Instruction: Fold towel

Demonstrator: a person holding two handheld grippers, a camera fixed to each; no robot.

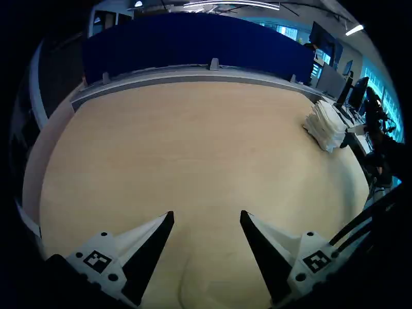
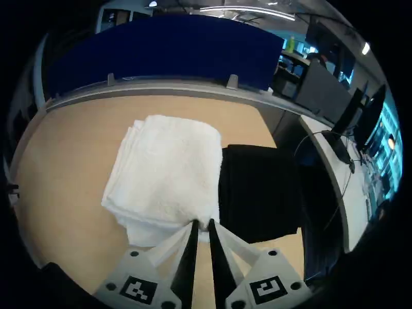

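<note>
A stack of folded white towels (image 2: 165, 165) lies on the light wooden table (image 2: 67, 154), close in front of my right gripper (image 2: 202, 224). That gripper's fingers are nearly together, pinching the near corner of the towel stack, with white cloth showing between them. In the left gripper view the same white stack (image 1: 325, 124) sits far off at the table's right edge. My left gripper (image 1: 206, 213) hovers open above bare tabletop (image 1: 195, 149), holding nothing.
A black folded cloth (image 2: 257, 190) lies directly right of the white stack, touching it. A blue partition (image 1: 195, 44) and a grey rail (image 1: 195, 74) run along the table's far edge. Monitors and cables (image 2: 355, 123) stand on the desk beyond the right edge.
</note>
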